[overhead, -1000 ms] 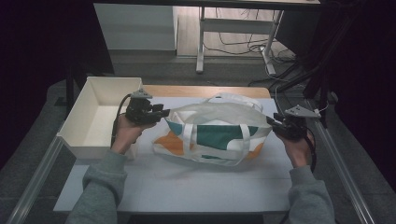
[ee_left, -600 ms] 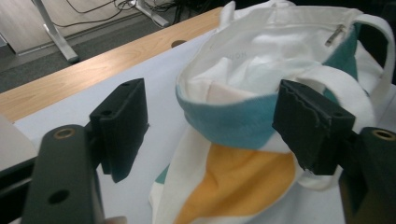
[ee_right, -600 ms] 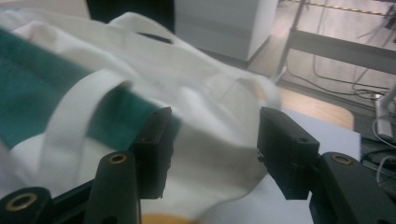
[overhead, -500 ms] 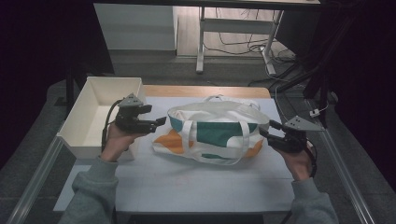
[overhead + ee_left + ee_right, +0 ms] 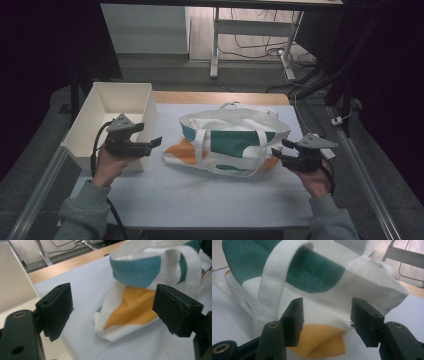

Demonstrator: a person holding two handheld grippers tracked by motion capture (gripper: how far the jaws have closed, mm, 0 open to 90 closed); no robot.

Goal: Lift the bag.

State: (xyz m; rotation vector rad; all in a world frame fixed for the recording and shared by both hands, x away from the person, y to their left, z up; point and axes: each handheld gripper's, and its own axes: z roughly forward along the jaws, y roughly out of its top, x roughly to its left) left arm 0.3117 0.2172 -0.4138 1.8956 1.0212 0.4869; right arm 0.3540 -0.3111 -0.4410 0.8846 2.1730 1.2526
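Your table [image 5: 200,200]: white mat on top, wooden strip at far edge. White bin [image 5: 107,117] stands at left side of table. Tote bag [image 5: 235,140], white with green and orange patches, lies at mat centre, mouth open. Your left gripper [image 5: 156,142] is apart from bag's left end, jaws just opened wide, nothing between. Your right gripper [image 5: 278,152] is at bag's right end, jaws open about halfway, holding nothing.

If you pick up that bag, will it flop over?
Probably floppy: the tote bag is soft cloth, its orange corner crumpled on the table. Likely light, since its sides sag. Its loose strap would probably dangle.
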